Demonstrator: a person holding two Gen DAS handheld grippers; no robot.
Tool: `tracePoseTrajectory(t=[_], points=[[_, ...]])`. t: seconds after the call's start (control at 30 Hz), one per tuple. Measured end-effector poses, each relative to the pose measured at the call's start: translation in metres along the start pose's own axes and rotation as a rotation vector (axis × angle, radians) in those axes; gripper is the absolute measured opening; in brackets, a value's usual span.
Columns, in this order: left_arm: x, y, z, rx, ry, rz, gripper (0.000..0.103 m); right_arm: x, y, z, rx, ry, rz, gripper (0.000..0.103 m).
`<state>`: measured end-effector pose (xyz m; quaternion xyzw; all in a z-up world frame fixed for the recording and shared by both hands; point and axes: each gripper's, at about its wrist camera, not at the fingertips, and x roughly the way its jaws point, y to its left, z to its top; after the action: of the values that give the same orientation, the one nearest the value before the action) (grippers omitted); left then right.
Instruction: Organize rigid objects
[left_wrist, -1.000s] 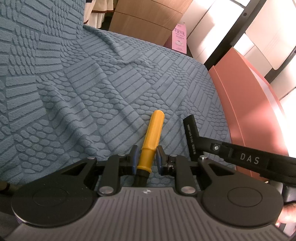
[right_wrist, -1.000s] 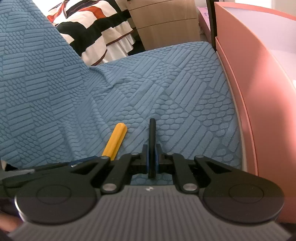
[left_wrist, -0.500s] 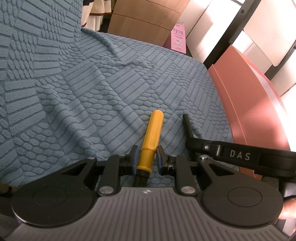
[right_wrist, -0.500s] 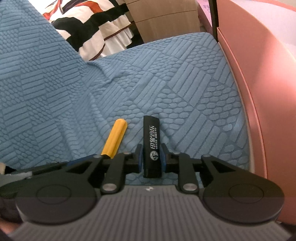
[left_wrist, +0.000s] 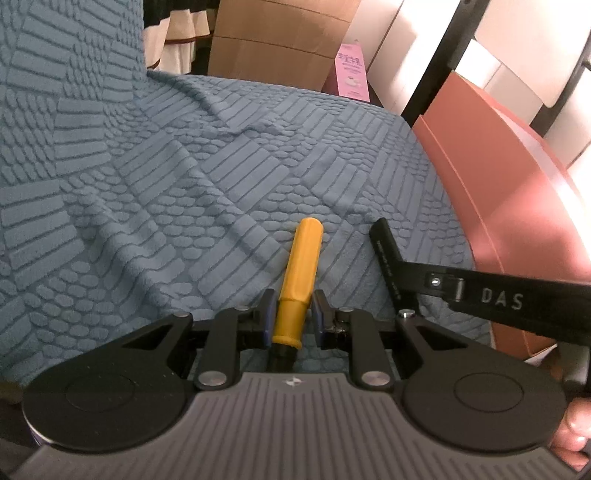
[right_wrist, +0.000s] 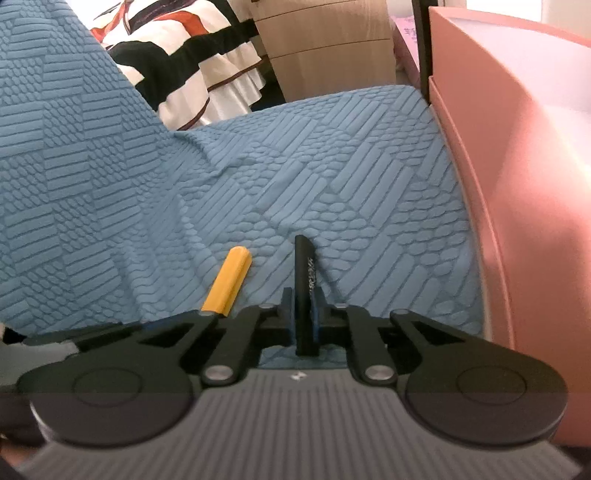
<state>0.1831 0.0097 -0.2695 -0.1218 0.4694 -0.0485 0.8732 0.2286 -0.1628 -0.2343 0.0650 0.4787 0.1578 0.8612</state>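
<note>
My left gripper (left_wrist: 293, 301) is shut on a tool with a yellow handle (left_wrist: 301, 266) and a black shaft. The handle points forward over the blue textured cover (left_wrist: 184, 206). My right gripper (right_wrist: 303, 295) is shut on a flat black stick (right_wrist: 304, 266) with white lettering, held on its narrow edge. The two sit side by side. In the left wrist view the black stick (left_wrist: 386, 254) is just right of the yellow handle, held by a black finger (left_wrist: 480, 295) marked DAS. In the right wrist view the yellow handle (right_wrist: 229, 280) lies left of the stick.
A tall pink box (right_wrist: 535, 184) stands close on the right, also in the left wrist view (left_wrist: 498, 192). Beyond the cover's far edge are striped cloth (right_wrist: 184, 55), a brown cabinet (right_wrist: 325, 44) and a small pink carton (left_wrist: 352, 72). A hand shows at the lower right (left_wrist: 572, 428).
Half a second ago the black stick lay with its broad lettered face up between wider right jaws; now it is on its edge with the jaws tight on it. The left gripper rolled slightly.
</note>
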Motion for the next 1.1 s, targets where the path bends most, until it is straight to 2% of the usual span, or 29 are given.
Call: tracePoseTrajectory(t=[0.13,0.3,0.5,0.6,0.77,0.9,0.97,1.1], points=[[0.000,-0.002,0.000,0.011,-0.003,0.012,0.023,-0.005,-0.002,-0.003,0.001,-0.002,-0.013,0.011],[-0.007,0.000,0.003,-0.015,-0.009,-0.012,0.023,-0.014,-0.003,-0.007,0.013,0.003,-0.006,0.010],[-0.021,0.004,0.013,-0.102,-0.008,-0.063,0.022,-0.039,-0.003,-0.005,0.003,-0.016,0.001,0.010],[-0.033,-0.005,0.024,-0.075,-0.024,-0.060,0.022,-0.056,-0.003,-0.001,-0.028,-0.035,-0.011,0.010],[-0.059,-0.015,0.044,-0.087,-0.046,-0.055,0.022,-0.091,-0.007,0.008,-0.056,-0.058,-0.013,0.010],[-0.080,-0.036,0.060,-0.053,-0.052,-0.061,0.022,-0.121,-0.015,0.019,-0.041,-0.099,-0.005,0.009],[-0.092,-0.046,0.067,-0.052,-0.062,-0.070,0.022,-0.136,-0.020,0.027,-0.030,-0.120,0.009,0.004],[-0.102,-0.068,0.078,-0.050,-0.087,-0.096,0.022,-0.154,-0.022,0.041,-0.082,-0.159,-0.012,0.004]])
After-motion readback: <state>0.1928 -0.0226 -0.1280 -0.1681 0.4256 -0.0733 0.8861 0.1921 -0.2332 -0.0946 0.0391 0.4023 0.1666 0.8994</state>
